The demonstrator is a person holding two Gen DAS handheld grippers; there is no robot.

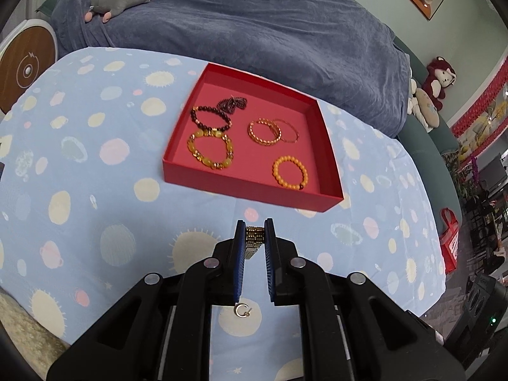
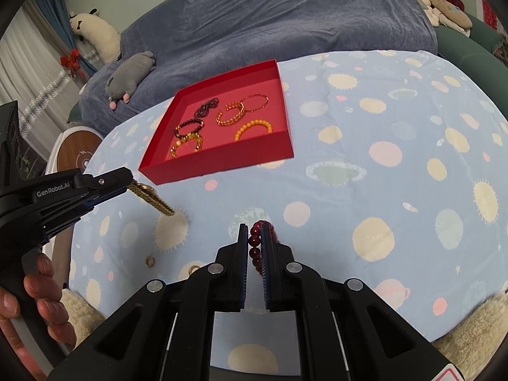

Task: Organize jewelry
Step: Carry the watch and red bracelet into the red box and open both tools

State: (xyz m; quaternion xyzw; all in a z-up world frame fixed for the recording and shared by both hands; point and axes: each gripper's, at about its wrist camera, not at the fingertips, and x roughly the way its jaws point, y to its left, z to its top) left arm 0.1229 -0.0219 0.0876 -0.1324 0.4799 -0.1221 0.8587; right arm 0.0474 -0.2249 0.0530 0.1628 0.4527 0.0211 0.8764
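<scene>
- Left wrist view: left gripper [image 1: 255, 233] fingers pinch a gold watch [image 1: 255, 238] above the tabletop [image 1: 95, 190], short of the red tray [image 1: 250, 195]; carry it clear over the near wall.
- Right wrist view: right gripper [image 2: 255, 238] fingers clamp a dark red bead bracelet [image 2: 256, 247], near the tray; best released in a bare corner.

Gold watch [image 2: 151, 197] and red bead bracelet [image 2: 256, 247] pinched aloft.

Both wrist cameras look forward and down along their own fingers, close above the spotted tablecloth [image 1: 95, 158], toward the bed. Both share the red tray [image 1: 250, 190] [image 2: 222, 162]; the right view, looking leftward, also catches the left gripper [image 2: 127, 184].
</scene>
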